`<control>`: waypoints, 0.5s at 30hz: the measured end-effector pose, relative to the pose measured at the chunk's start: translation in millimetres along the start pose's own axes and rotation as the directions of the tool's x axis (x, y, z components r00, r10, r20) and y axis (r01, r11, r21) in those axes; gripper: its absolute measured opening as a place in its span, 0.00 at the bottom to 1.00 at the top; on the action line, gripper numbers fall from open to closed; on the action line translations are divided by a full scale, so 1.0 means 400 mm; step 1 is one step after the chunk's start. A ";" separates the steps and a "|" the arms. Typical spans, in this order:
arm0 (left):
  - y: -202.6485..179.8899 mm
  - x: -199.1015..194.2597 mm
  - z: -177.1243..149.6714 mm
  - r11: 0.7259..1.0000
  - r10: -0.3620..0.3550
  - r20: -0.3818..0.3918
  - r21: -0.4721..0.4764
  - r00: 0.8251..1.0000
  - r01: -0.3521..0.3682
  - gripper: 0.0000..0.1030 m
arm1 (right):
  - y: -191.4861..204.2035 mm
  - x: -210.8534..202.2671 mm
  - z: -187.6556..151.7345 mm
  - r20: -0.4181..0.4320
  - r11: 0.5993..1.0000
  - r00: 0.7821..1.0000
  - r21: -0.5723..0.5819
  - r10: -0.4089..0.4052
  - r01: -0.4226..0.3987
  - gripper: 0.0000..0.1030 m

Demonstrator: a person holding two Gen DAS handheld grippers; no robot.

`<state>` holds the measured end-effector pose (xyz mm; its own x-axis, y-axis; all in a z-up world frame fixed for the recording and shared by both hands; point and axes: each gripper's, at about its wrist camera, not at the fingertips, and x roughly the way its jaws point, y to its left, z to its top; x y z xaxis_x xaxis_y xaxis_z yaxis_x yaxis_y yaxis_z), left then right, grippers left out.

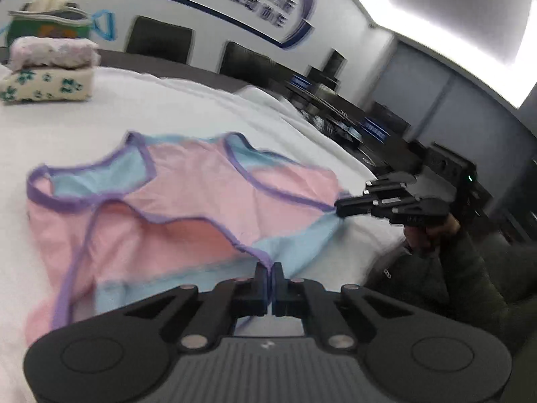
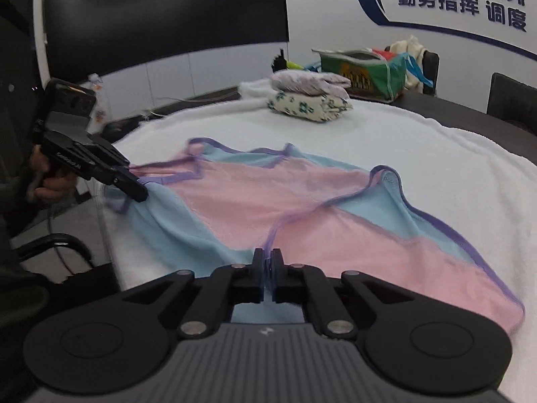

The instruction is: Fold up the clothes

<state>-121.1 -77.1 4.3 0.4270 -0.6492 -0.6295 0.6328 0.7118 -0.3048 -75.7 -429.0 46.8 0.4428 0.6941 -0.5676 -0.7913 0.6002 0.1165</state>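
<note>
A pink and light-blue garment [image 1: 188,201] with purple trim lies spread on the white-covered table [image 1: 201,107]. In the left wrist view my left gripper [image 1: 272,268] is shut on the garment's purple-edged near hem. My right gripper [image 1: 338,209] pinches another edge at the right, a hand behind it. The right wrist view shows the same garment [image 2: 268,194] from the other side. There my right gripper [image 2: 267,259] is shut on its hem, and my left gripper [image 2: 140,195] grips its left corner near the table's edge.
A stack of folded clothes [image 2: 308,97] sits at the far side of the table [image 2: 436,154], with a green bag [image 2: 362,70] behind it. The same stack [image 1: 50,67] shows at upper left in the left wrist view. Dark chairs [image 1: 157,38] line the far edge.
</note>
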 end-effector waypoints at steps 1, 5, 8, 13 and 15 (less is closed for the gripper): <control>-0.004 -0.005 -0.010 1.000 -0.021 -0.001 0.005 1.000 0.021 0.01 | 0.010 -0.018 -0.013 -0.006 1.000 1.000 0.007 0.021 -0.021 0.03; -0.016 -0.023 -0.047 0.995 -0.102 -0.004 0.023 0.995 0.102 0.07 | 0.032 -0.051 -0.068 -0.092 0.999 0.995 0.030 0.032 -0.029 0.04; 0.002 -0.051 -0.035 0.988 -0.152 0.014 0.012 0.988 0.152 0.12 | 0.021 -0.078 -0.071 -0.021 0.998 1.000 0.060 0.023 -0.021 0.11; 0.070 -0.133 0.098 0.998 -0.050 0.135 -0.040 0.990 0.056 0.53 | -0.047 -0.076 0.010 0.171 0.963 0.966 0.219 -0.194 0.155 0.77; 0.121 -0.096 0.194 0.990 0.094 0.129 -0.116 0.987 -0.080 0.51 | -0.099 -0.030 0.051 0.172 0.902 0.938 0.371 -0.300 0.221 0.77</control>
<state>-56.8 -38.6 69.4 0.5648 -0.6082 -0.5577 0.5179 0.7874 -0.3343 -41.1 -453.0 65.7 0.7256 0.5391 -0.4276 -0.4593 0.8422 0.2825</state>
